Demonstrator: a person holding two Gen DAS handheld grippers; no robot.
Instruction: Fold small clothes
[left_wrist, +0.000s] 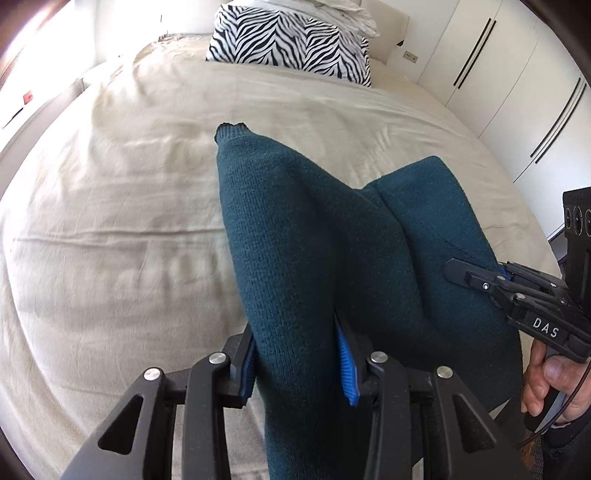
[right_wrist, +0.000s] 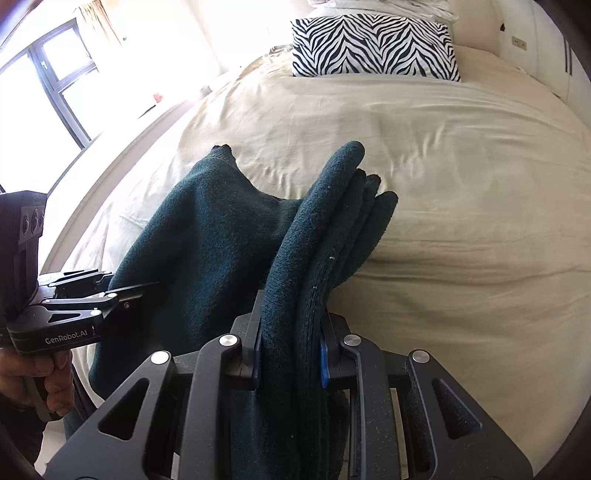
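A dark teal knitted garment (left_wrist: 306, 229) hangs in the air above the near edge of the bed, held by both grippers. My left gripper (left_wrist: 299, 360) is shut on a thick fold of it, blue pads pressed against the knit. My right gripper (right_wrist: 290, 350) is shut on several bunched layers of the same garment (right_wrist: 221, 240). In the left wrist view the right gripper (left_wrist: 480, 277) pinches the garment's right edge. In the right wrist view the left gripper (right_wrist: 122, 291) grips its left edge. The lower part of the garment is hidden below both grippers.
A wide bed with a wrinkled beige cover (left_wrist: 129, 221) lies under and beyond the garment. A zebra-striped pillow (left_wrist: 291, 44) sits at the head. White wardrobe doors (left_wrist: 517, 92) stand at the right, and a window (right_wrist: 55, 74) at the left.
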